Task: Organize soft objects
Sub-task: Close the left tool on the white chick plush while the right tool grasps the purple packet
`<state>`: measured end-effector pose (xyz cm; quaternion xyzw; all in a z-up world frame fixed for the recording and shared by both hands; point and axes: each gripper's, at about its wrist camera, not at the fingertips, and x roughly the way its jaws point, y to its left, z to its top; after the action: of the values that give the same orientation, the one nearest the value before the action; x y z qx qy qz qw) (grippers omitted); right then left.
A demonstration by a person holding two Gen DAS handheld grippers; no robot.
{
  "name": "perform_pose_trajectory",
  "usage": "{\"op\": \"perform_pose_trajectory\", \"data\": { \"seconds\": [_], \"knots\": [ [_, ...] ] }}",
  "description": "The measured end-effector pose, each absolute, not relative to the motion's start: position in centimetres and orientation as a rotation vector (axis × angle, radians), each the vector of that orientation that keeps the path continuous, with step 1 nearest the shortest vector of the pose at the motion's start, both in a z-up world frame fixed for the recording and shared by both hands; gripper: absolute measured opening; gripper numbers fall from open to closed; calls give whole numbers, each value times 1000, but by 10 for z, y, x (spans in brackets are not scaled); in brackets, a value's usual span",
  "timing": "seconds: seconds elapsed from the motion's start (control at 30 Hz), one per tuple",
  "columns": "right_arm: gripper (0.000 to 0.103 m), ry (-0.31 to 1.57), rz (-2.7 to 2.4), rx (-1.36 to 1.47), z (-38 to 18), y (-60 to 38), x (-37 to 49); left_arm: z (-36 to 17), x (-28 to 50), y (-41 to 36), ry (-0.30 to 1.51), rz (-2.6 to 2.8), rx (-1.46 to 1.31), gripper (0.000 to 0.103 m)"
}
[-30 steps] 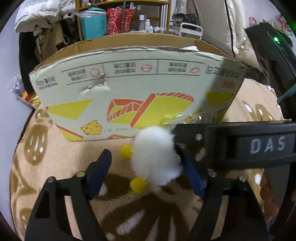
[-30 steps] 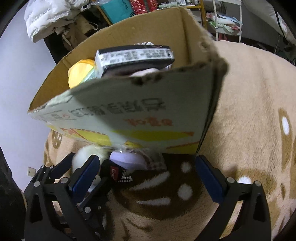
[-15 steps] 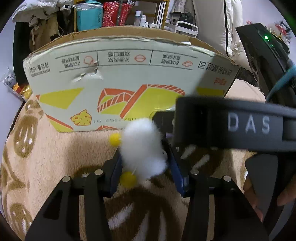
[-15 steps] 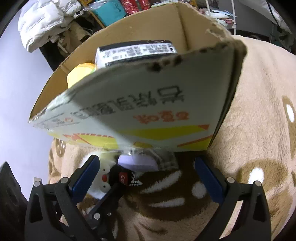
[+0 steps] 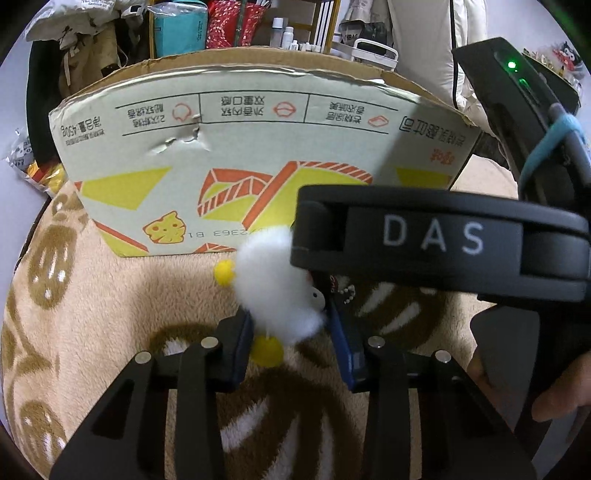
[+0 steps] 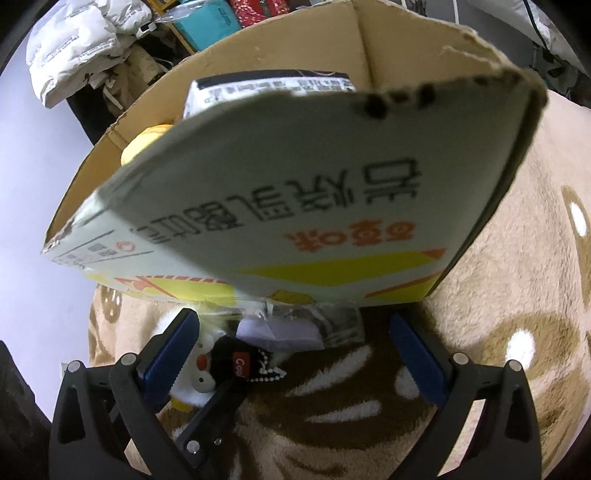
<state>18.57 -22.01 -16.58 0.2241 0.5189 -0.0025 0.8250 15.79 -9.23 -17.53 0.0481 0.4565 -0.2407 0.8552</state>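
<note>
A white fluffy plush toy (image 5: 279, 291) with yellow feet lies on the brown patterned blanket (image 5: 110, 314), just in front of the cardboard box (image 5: 236, 158). My left gripper (image 5: 291, 328) has its jaws closing on the toy, and both blue pads press into its fluff. In the right wrist view the toy's face (image 6: 197, 373) and black hat show at lower left. My right gripper (image 6: 295, 339) stands open and wide over a clear plastic packet (image 6: 295, 328) at the box's foot. Its black body (image 5: 443, 240) hangs over the toy's right side in the left wrist view.
The open box (image 6: 388, 48) holds a yellow plush (image 6: 142, 146) and a black-and-white packet (image 6: 266, 86). Behind it stand a shelf with bottles (image 5: 280, 29), a teal box (image 5: 179, 27) and a white padded jacket (image 6: 81, 48). A hand (image 5: 554, 398) shows at lower right.
My left gripper's jaws have drawn in from wide apart until they grip the white toy. The right gripper's body has slid further across the left wrist view and stays open.
</note>
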Motion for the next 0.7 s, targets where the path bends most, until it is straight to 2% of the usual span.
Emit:
{"op": "perform_pose_trajectory", "data": {
  "seconds": [0.47,0.7],
  "knots": [
    [103,1103,-50,469,-163,-220,196,-176,152,-97,936,-492,143,39],
    [97,1107,-53,452,-163,-221,192,-177,149,-104,930,-493,115,41]
  ]
}}
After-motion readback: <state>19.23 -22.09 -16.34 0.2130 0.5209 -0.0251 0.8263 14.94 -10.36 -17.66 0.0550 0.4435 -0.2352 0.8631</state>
